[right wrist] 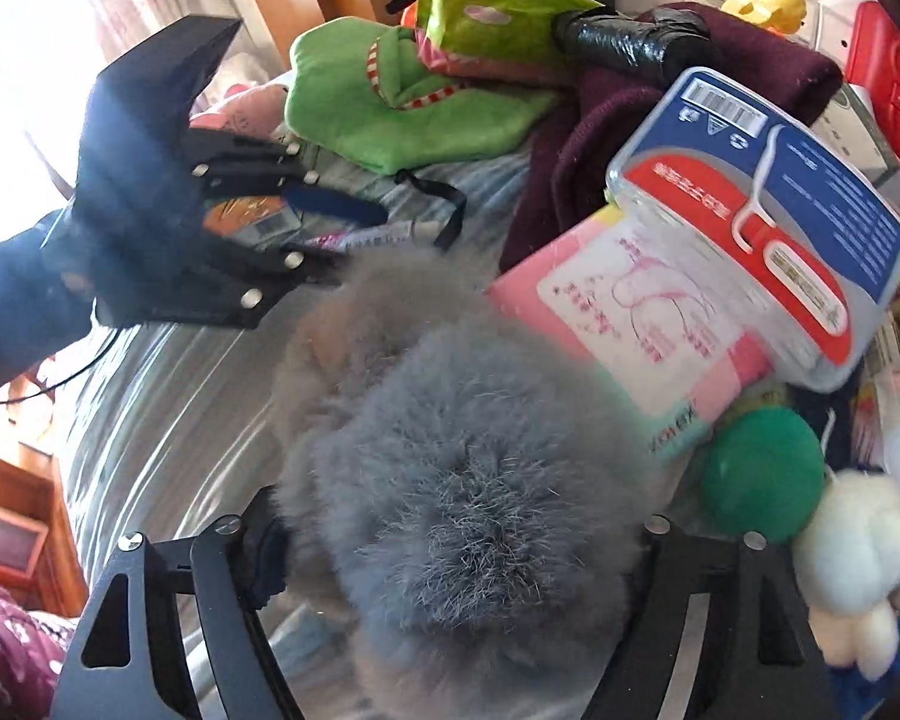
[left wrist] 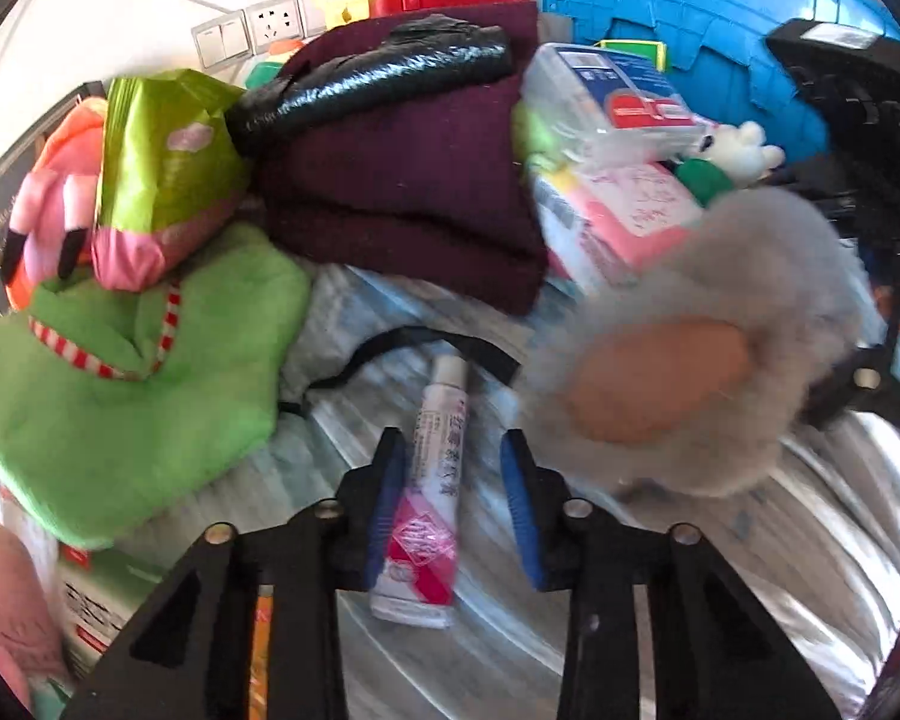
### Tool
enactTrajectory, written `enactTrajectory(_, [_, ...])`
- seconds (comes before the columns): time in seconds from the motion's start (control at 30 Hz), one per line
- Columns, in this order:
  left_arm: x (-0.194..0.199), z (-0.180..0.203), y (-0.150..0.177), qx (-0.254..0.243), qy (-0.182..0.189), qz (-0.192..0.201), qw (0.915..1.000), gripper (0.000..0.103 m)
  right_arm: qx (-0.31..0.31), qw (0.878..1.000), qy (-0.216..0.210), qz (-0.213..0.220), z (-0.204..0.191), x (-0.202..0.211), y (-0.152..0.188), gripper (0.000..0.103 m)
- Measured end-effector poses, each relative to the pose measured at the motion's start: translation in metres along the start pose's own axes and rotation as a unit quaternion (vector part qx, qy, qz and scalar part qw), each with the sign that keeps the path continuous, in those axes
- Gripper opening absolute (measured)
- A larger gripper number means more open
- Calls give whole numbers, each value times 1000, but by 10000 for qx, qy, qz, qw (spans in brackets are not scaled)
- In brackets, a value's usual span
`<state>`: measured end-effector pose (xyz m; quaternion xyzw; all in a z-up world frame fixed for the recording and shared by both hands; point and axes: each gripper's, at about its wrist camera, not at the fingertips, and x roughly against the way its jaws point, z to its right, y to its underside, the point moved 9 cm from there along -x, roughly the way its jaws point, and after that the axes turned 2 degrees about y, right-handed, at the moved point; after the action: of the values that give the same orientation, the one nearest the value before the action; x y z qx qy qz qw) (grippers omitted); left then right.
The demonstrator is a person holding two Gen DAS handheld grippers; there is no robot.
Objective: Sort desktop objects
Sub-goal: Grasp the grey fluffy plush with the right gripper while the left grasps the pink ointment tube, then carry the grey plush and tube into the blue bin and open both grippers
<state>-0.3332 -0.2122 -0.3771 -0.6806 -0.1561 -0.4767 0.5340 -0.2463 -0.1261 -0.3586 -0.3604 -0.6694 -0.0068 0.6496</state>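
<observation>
Left gripper (left wrist: 453,504) jaws astride, not yet pinching, a light, squashable ointment tube (left wrist: 429,492) (grip mid-body); right gripper (right wrist: 456,546) around soft earmuff (right wrist: 468,480)

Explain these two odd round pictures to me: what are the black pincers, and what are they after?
There is no robot. A person holds a two-finger gripper in each hand, and each has a wide-angle camera looking along its fingers. The left-hand view shows the left gripper astride a small tube on the striped cloth. A gap shows at one pad, so the tube is not pinched. The right-hand view shows the right gripper around a grey fluffy thing, but fur hides the pads, so I cannot tell if it grips. Nearby lie a green plush and maroon knitwear.
</observation>
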Motion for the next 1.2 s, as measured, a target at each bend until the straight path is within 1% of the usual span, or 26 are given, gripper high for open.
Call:
enactTrajectory(0.03, [1, 3, 2, 59, 131, -4, 9999, 25, 9, 10000, 36, 25, 0, -1, -1, 72])
enactTrajectory(0.07, [1, 6, 4, 91, 210, -8, 9997, 24, -5, 10000, 49, 48, -1, 0, -2, 70])
enactTrajectory(0.1, [1, 6, 3, 93, 200, -16, 9998, 23, -54, 9999, 46, 89, -2, 1, -3, 64])
enactTrajectory(0.13, [1, 8, 4, 122, 203, -22, 9997, 19, -100, 9999, 56, 102, -3, 2, -4, 60])
enactTrajectory(0.2, [2, 14, 5, 162, 183, -69, 9997, 18, -167, 9998, 108, 95, -6, 5, -5, 45])
enactTrajectory(0.27, [6, 24, 7, 86, 41, -83, 9999, 18, -217, 9996, 75, 162, -11, 13, -7, 38])
enactTrajectory(0.3, [9, 24, 6, 90, 22, -93, 9999, 18, -246, 9994, 94, 214, -13, 18, -7, 37])
enactTrajectory(0.43, [22, 34, 9, 175, -76, -29, 9998, 18, -354, 9986, 119, 376, -16, 44, -6, 36])
enactTrajectory(0.5, [29, 32, 7, 242, -147, 35, 9996, 18, -433, 9981, 133, 418, -15, 53, -8, 36])
enactTrajectory(0.57, [38, 30, 4, 299, -211, 86, 9993, 18, -531, 9973, 146, 490, -25, 52, -6, 36])
enactTrajectory(0.63, [47, 30, 0, 313, -273, 126, 9991, 18, -580, 9963, 220, 598, -24, 63, -9, 35])
enactTrajectory(0.83, [77, 39, -22, 166, -393, 314, 9986, 18, -671, 9918, 488, 967, -17, 103, -19, 35])
enactTrajectory(0.87, [83, 42, -28, 141, -399, 373, 9984, 18, -682, 9910, 532, 1023, -16, 115, -18, 35])
enactTrajectory(0.97, [103, 53, -53, -38, -448, 585, 9973, 18, -768, 9866, 701, 1261, -15, 141, -28, 35])
enactTrajectory(1.03, [117, 65, -75, -232, -433, 770, 9958, 18, -866, 9805, 889, 1527, -13, 171, -31, 35])
enactTrajectory(1.1, [134, 78, -97, -452, -418, 972, 9934, 18, -971, 9725, 1079, 1822, -10, 214, -29, 35])
enactTrajectory(1.2, [159, 109, -140, -791, -331, 1360, 9870, 18, -1086, 9543, 1537, 2321, -4, 275, -31, 35])
